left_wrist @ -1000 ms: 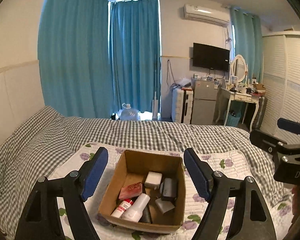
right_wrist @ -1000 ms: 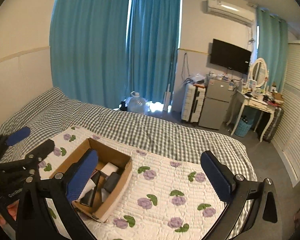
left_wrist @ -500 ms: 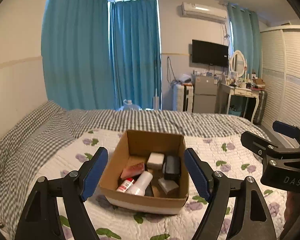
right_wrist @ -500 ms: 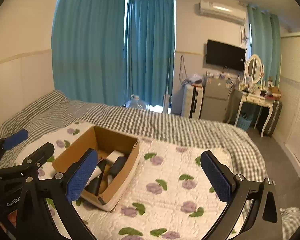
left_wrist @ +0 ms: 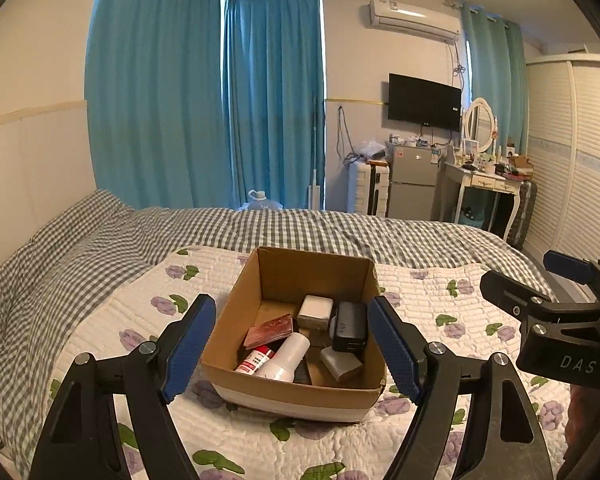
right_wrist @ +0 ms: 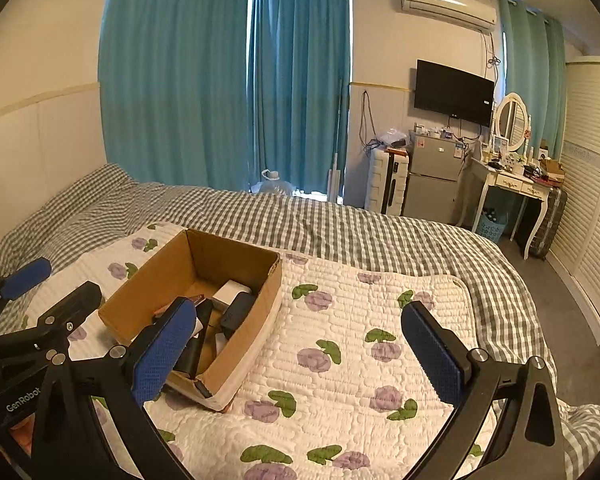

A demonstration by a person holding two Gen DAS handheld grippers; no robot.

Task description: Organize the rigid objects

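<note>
Left wrist view: cardboard box (left_wrist: 296, 394) sits lower centre on the quilted bed (left_wrist: 100, 320), holding a white bottle (left_wrist: 286, 356), red pack (left_wrist: 269, 330), black block (left_wrist: 350, 326).
Left tool (left_wrist: 292, 350): spread wide, empty, box straight ahead between its fingers, nearer.
Right tool (right_wrist: 296, 356): spread wide, empty, box at lower left.
Bottle axis: tilted toward frame bottom-left.

cardboard box (left_wrist: 296, 394): matt brown card, pale tape band along its base
quilt (right_wrist: 340, 360): white stitched cloth, printed flowers
bottle (left_wrist: 286, 356): smooth white plastic
charger (left_wrist: 350, 326): black plastic, slight sheen
left gripper (left_wrist: 292, 344): black matt plastic, blue textured pads, metal bolts
</note>
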